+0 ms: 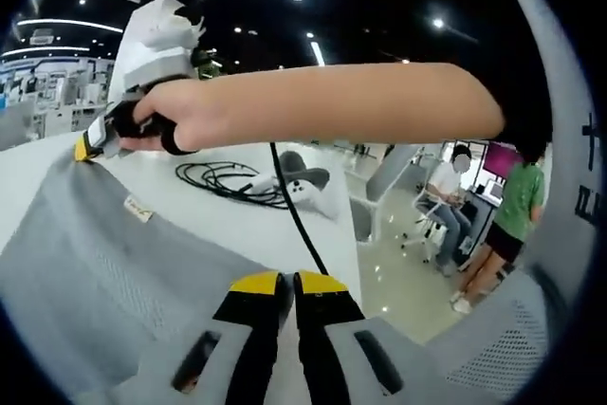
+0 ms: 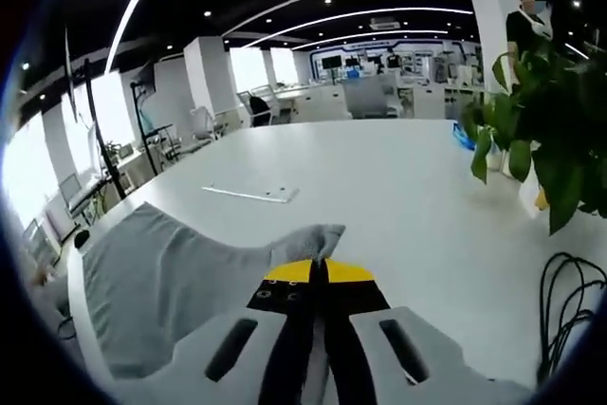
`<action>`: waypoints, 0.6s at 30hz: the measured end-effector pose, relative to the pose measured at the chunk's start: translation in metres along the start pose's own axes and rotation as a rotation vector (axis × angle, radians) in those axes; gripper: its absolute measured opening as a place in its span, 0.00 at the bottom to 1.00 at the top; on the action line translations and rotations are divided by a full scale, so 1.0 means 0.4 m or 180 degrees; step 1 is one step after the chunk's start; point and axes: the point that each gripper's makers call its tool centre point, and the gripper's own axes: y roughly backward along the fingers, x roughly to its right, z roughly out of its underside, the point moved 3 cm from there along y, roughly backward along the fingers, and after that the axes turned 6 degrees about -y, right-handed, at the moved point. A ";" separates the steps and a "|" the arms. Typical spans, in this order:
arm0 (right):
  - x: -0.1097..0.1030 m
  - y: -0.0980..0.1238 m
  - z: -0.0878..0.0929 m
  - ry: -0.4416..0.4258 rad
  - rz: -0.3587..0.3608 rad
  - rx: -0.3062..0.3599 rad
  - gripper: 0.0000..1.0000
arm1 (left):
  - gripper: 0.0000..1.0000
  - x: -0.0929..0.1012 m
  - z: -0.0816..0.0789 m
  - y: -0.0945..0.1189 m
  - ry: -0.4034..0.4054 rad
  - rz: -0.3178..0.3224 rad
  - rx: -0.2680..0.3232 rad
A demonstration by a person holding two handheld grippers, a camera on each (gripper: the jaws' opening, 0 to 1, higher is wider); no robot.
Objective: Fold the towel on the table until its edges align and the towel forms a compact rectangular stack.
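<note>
A grey towel (image 1: pixel 104 272) lies spread on the white table (image 1: pixel 218 215), with a small tag (image 1: pixel 138 209) near its far edge. My left gripper (image 1: pixel 289 284) shows yellow tips pressed together at the towel's near edge, the cloth running under the jaws. At the far left corner, a hand holds my right gripper (image 1: pixel 90 146), which pinches that corner. In the right gripper view my right gripper (image 2: pixel 318 270) is shut on a raised towel corner (image 2: pixel 318 236). The rest of the towel (image 2: pixel 161 282) drapes away to the left.
A coil of black cable (image 1: pixel 228 180) and a white device (image 1: pixel 308 192) lie beyond the towel, near the table edge. A potted plant (image 2: pixel 550 130), more cable (image 2: pixel 569 310) and a flat white strip (image 2: pixel 251 194) sit on the table (image 2: pixel 398 196). People (image 1: pixel 512 225) stand and sit beside desks.
</note>
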 end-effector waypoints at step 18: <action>-0.122 0.040 -0.088 0.0111 -0.0131 0.0238 0.00 | 0.06 0.017 -0.057 0.144 -0.0135 -0.0304 0.0110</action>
